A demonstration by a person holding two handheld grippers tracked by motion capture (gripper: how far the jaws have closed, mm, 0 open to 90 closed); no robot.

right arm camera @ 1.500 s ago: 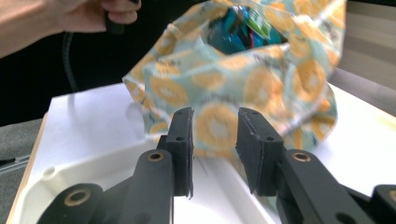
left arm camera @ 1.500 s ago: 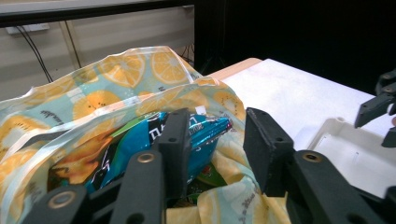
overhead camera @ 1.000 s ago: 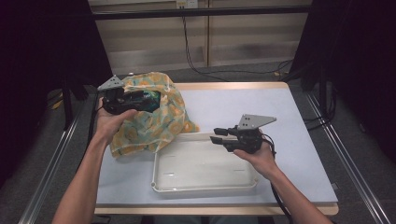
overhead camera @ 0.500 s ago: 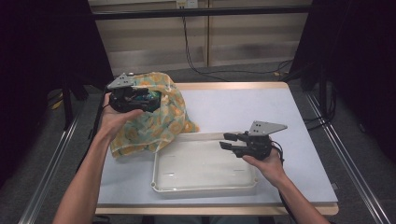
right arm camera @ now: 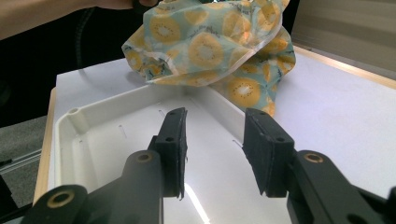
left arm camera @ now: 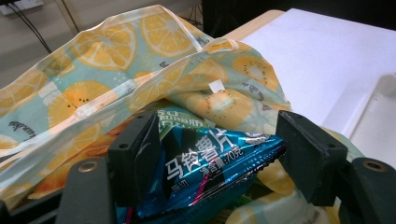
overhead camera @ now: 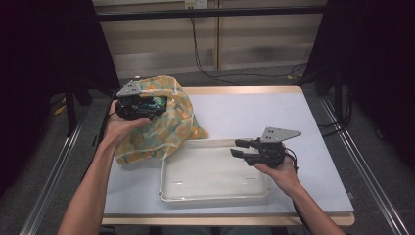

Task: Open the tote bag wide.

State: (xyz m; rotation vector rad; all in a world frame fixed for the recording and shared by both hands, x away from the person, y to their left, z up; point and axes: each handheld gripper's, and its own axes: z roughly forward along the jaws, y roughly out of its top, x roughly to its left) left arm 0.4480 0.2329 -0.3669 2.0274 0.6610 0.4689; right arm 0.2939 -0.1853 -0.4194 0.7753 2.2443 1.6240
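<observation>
A cloth bag [overhead camera: 173, 129] printed with orange slices lies slumped at the table's left, its mouth open. My left gripper [overhead camera: 159, 104] is at that mouth. A blue snack packet [left arm camera: 210, 163] lies between its pads [left arm camera: 140, 149], on top of other contents of the bag [left arm camera: 140, 56]. The left jaws have just been opening and the right pad stands clear of the packet. My right gripper [overhead camera: 237, 148] hovers over the right end of an empty white tray [overhead camera: 215, 197]. Its jaws have just been opening too, with nothing between them [right arm camera: 215, 140]; they point across the tray [right arm camera: 79, 135] toward the bag [right arm camera: 210, 42].
The white table top [overhead camera: 254, 112] stretches behind and to the right of the tray. Metal rails run along both sides of the table. Dark stands and cables sit behind it on the floor.
My right gripper has drifted slightly to the right and nearer over the tray. The left hand has stayed at the bag's mouth.
</observation>
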